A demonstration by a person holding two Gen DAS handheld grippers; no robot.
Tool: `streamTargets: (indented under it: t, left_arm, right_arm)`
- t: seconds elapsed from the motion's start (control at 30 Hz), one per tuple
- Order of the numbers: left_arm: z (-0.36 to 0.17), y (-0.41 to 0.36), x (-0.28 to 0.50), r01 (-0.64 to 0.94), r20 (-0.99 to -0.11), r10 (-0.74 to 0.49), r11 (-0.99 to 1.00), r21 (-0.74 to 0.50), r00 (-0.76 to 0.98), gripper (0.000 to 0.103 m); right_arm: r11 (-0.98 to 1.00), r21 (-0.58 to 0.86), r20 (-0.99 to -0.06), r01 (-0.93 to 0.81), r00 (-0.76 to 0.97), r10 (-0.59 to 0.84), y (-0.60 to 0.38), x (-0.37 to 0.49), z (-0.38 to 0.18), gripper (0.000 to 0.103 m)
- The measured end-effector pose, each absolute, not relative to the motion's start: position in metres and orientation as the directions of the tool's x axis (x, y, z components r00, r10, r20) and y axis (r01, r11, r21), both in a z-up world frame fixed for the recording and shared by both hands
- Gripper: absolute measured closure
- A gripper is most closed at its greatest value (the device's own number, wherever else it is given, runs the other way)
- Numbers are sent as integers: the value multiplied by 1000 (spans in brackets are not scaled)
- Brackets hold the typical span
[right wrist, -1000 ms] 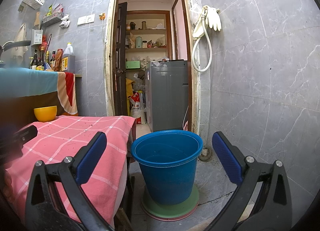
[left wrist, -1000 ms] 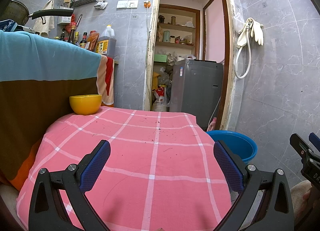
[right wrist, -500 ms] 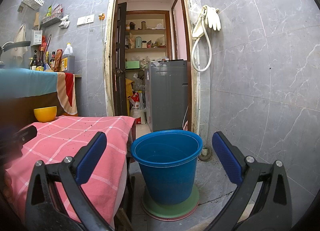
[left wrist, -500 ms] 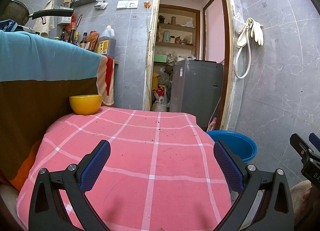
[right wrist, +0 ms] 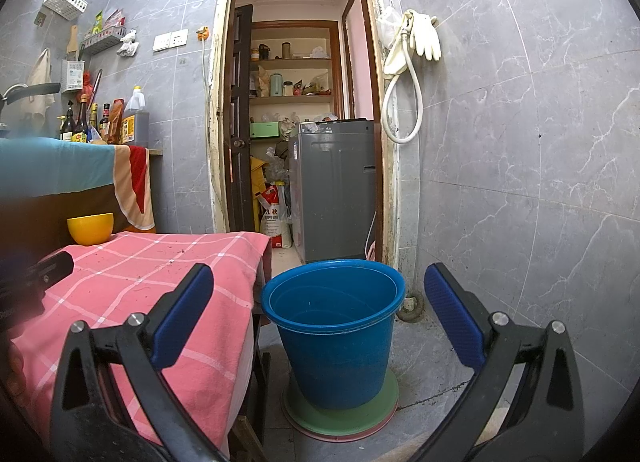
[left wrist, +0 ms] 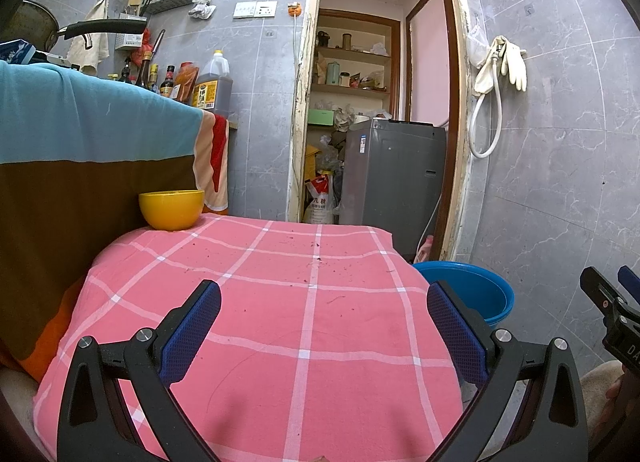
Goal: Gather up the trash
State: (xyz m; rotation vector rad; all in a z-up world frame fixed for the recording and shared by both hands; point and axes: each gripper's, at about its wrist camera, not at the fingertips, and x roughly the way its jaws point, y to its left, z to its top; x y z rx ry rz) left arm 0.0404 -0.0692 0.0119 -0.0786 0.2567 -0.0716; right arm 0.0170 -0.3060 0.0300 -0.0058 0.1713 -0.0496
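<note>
Blue bucket (right wrist: 336, 326) ahead between spread right tongs (right wrist: 320, 302), untouched.

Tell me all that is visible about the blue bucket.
The bucket is round, blue, plastic by its look, with a rolled rim and walls narrowing downward. It stands upright and open on the floor, on a green disc, beside the pink-clothed table. Its inside looks empty. Neither tool touches it.
</note>
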Motion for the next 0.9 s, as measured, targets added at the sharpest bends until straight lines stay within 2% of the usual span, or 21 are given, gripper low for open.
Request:
streamTargets:
  t: [0.9]
  left_arm:
    - [13, -70, 40, 62, -252, -82, 994, -86, 964, 2]
  right_arm:
    - [999, -8, -171, 50, 984, -51, -306, 17, 30, 0]
